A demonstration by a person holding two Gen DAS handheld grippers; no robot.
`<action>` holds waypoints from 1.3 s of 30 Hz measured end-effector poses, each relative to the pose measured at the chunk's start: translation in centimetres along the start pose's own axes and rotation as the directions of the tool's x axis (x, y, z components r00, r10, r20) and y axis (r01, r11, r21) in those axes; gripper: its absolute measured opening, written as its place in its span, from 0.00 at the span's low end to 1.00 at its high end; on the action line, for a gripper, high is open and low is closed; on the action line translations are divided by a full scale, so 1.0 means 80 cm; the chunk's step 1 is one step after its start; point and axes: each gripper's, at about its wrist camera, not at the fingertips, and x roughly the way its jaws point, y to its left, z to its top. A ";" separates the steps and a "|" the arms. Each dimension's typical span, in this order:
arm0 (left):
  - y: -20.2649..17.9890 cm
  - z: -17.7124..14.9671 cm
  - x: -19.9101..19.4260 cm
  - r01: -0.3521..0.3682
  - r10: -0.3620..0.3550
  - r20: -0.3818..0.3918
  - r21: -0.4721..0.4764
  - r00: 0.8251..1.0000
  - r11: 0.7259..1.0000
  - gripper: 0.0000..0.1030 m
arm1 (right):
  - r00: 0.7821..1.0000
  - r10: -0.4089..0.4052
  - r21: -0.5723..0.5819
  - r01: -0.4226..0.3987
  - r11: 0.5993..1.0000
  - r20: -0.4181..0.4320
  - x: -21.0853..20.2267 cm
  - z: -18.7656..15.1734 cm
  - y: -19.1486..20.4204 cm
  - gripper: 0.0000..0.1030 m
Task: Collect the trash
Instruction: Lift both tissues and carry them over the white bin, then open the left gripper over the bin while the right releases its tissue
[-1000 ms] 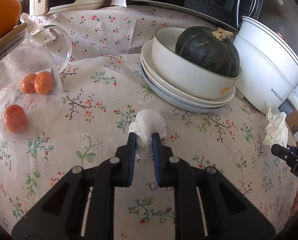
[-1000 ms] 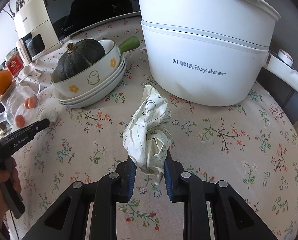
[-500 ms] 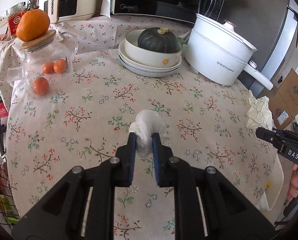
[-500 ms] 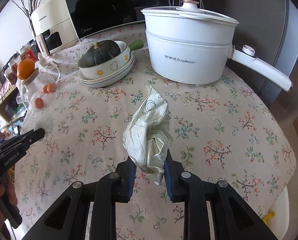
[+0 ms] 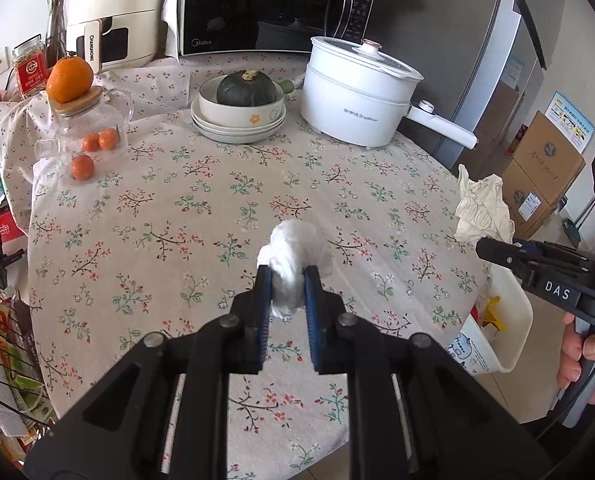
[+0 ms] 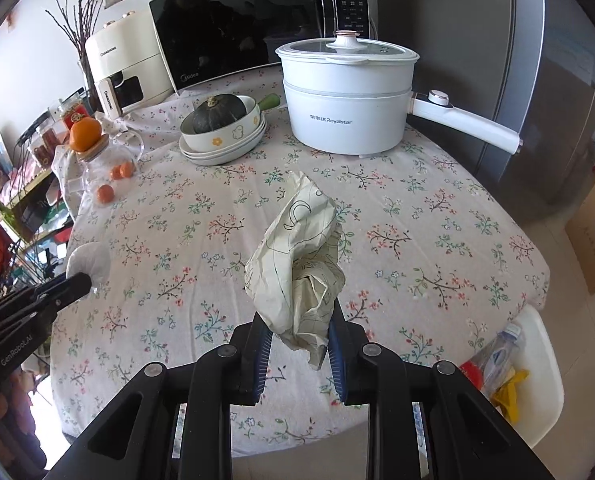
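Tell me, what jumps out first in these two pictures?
Two black grippers, each clutching rubbish above a floral tablecloth: the left gripper squeezes a white tissue wad, the right gripper a crumpled cream paper. Behind stand a white Royalstar pot and a dark green squash in stacked dishes. A white bin waits below the table's right edge.

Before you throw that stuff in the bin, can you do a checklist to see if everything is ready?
1. White tissue ball pinched in the left gripper: ok.
2. Crumpled paper pinched in the right gripper: ok.
3. Both pieces lifted off the tablecloth: ok.
4. White bin in sight beside the table: ok.
5. Grippers over the bin: not ok, both are above the table.
6. Room left in the bin: cannot tell, it already holds a bottle and wrappers.
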 end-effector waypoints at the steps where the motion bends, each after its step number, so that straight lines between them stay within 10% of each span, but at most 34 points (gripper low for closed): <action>1: -0.004 -0.003 -0.005 0.005 -0.005 0.004 0.001 1.000 1.000 0.17 | 1.000 -0.008 -0.003 0.008 1.000 0.009 -0.006 -0.005 -0.002 0.26; 16: -0.070 -0.038 -0.037 0.055 -0.061 0.048 0.107 0.997 0.993 0.17 | 0.989 -0.112 -0.002 0.113 0.994 0.093 -0.059 -0.052 -0.062 0.26; 39: -0.279 -0.050 0.055 0.253 -0.244 -0.068 0.325 0.967 0.911 0.18 | 0.968 -0.247 0.232 0.251 0.940 -0.048 -0.077 -0.127 -0.262 0.27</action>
